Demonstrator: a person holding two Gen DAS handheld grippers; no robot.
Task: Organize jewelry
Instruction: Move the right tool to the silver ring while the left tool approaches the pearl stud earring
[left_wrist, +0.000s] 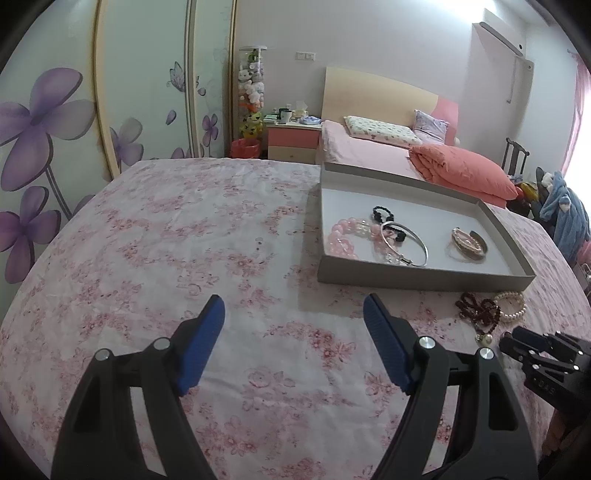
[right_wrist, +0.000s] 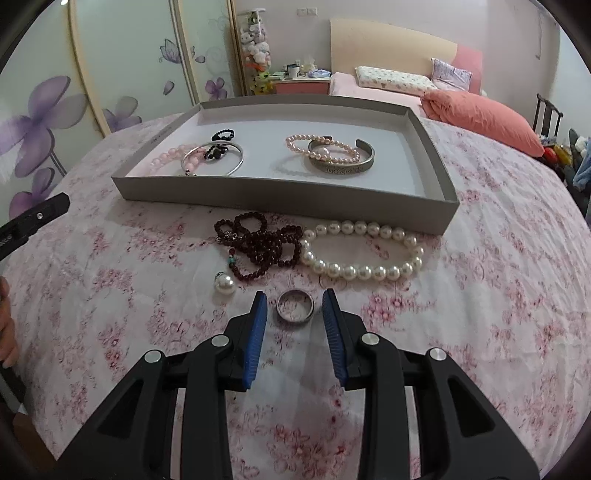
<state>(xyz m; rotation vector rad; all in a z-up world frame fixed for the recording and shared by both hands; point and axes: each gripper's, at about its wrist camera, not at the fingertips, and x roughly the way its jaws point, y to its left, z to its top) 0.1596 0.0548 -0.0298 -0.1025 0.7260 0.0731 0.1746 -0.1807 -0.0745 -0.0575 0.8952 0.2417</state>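
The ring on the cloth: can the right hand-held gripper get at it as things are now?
Probably yes. The ring lies flat between the open fingers of the right hand-held gripper, with nothing over it. The loose pearl and dark beads lie apart from it.

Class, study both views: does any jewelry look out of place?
Yes. Four pieces lie outside the tray on the cloth: dark red beads, pearl strand, loose pearl, ring. The right gripper straddles the ring.

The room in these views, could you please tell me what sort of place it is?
Most likely a home bedroom: a bed with pillows, a nightstand, and a floral wardrobe along the wall.
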